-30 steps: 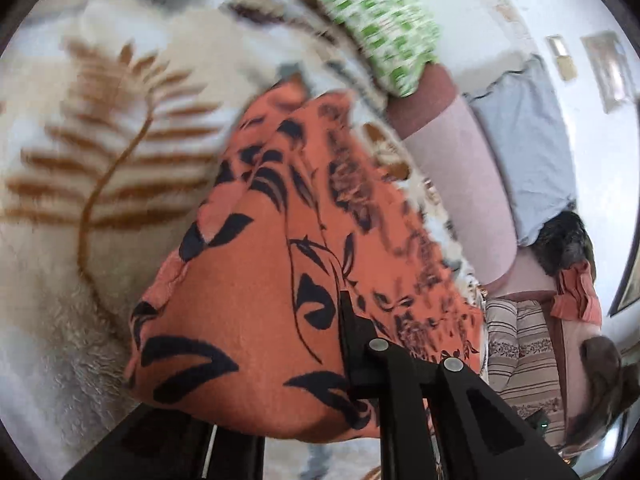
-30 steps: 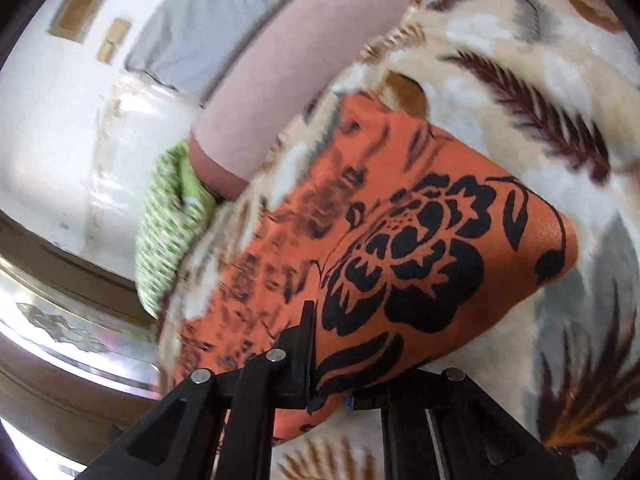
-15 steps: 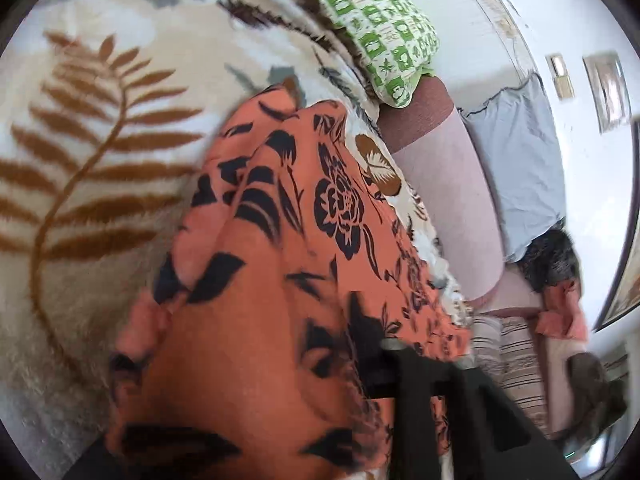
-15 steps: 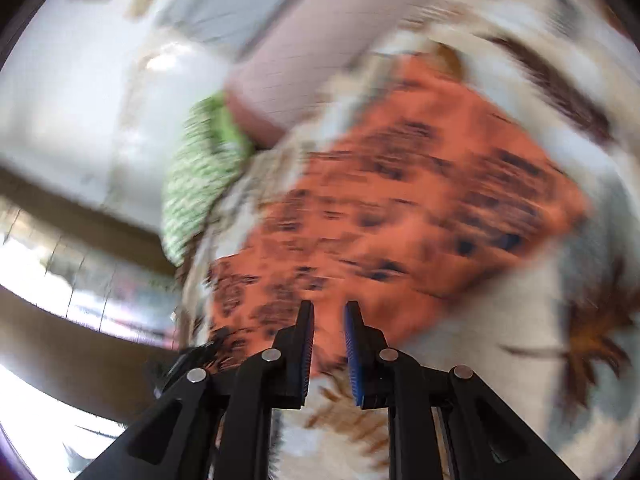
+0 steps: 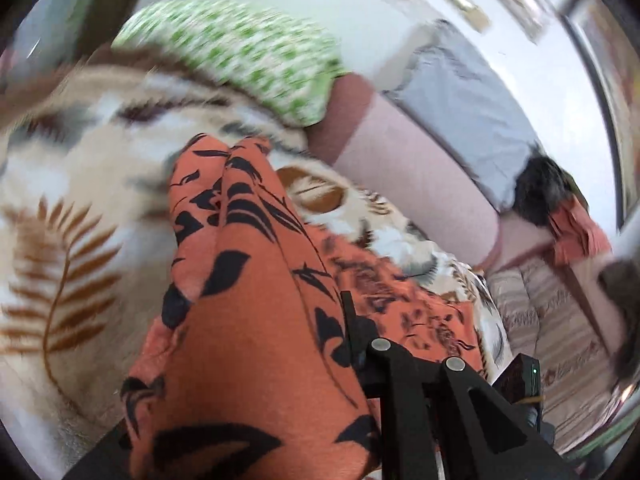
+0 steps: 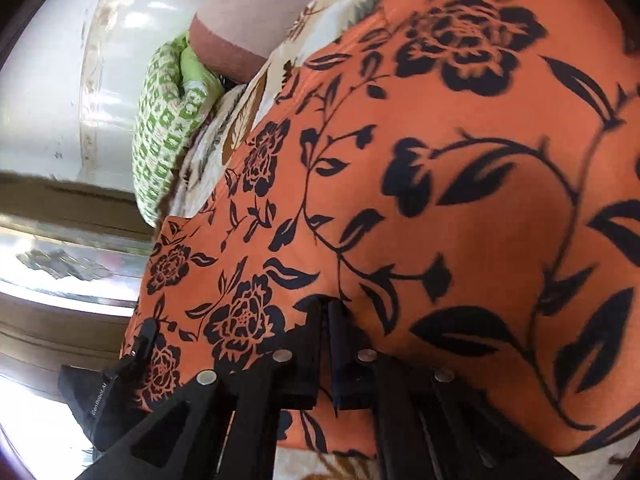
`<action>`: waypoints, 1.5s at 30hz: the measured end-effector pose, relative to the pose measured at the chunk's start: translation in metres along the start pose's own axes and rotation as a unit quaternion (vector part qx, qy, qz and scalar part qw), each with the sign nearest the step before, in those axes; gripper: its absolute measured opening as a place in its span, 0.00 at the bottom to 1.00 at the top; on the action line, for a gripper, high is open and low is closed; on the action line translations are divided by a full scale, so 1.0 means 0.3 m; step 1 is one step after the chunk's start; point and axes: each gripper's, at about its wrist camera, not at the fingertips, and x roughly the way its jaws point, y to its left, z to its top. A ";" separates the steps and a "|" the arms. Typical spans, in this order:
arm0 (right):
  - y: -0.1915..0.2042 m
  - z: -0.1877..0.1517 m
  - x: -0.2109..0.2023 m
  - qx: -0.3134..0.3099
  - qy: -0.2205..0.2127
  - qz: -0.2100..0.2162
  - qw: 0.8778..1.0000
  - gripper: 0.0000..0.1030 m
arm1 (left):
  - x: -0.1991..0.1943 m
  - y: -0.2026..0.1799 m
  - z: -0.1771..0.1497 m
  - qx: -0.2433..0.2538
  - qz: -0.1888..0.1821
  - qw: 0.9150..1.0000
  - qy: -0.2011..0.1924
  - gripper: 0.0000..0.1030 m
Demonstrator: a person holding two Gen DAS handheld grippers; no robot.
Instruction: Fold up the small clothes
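Observation:
An orange garment with a black flower print (image 5: pixel 248 304) lies on a cream blanket with brown fern leaves (image 5: pixel 60 240). In the left wrist view the cloth drapes over my left gripper (image 5: pixel 344 332); one black finger (image 5: pixel 348 320) shows, the other is hidden under the fabric, and the cloth hangs pinched there. In the right wrist view the garment (image 6: pixel 440 160) fills most of the frame. My right gripper (image 6: pixel 325 312) has its jaws nearly together on the fabric's near edge.
A green-and-white patterned pillow (image 5: pixel 248 52) lies at the head of the bed, also in the right wrist view (image 6: pixel 168 120). A pink bolster (image 5: pixel 412 184), a grey cloth (image 5: pixel 468 108) and striped bedding (image 5: pixel 552 340) lie to the right. White wall behind.
My right gripper let go of the cloth half a second ago, then moved in close and shut on its edge. My left gripper lifted the cloth and tilted toward the pillow.

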 end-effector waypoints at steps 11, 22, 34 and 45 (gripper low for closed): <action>-0.254 0.155 -0.477 0.104 -0.182 0.053 0.976 0.10 | 0.197 -0.617 -0.092 0.180 -0.018 0.982 0.063 0.14; -0.475 0.197 -0.715 0.167 -0.238 0.063 0.955 0.10 | 0.424 -0.773 -0.370 0.233 -0.064 0.956 0.165 0.56; -0.062 0.139 -0.626 -0.073 -0.233 0.077 0.967 0.11 | 0.189 -0.363 -0.160 0.124 -0.003 0.989 0.075 0.82; -0.227 0.169 -0.364 0.067 -0.104 -0.089 0.988 0.08 | 0.342 -0.339 -0.291 0.181 0.071 0.962 0.193 0.83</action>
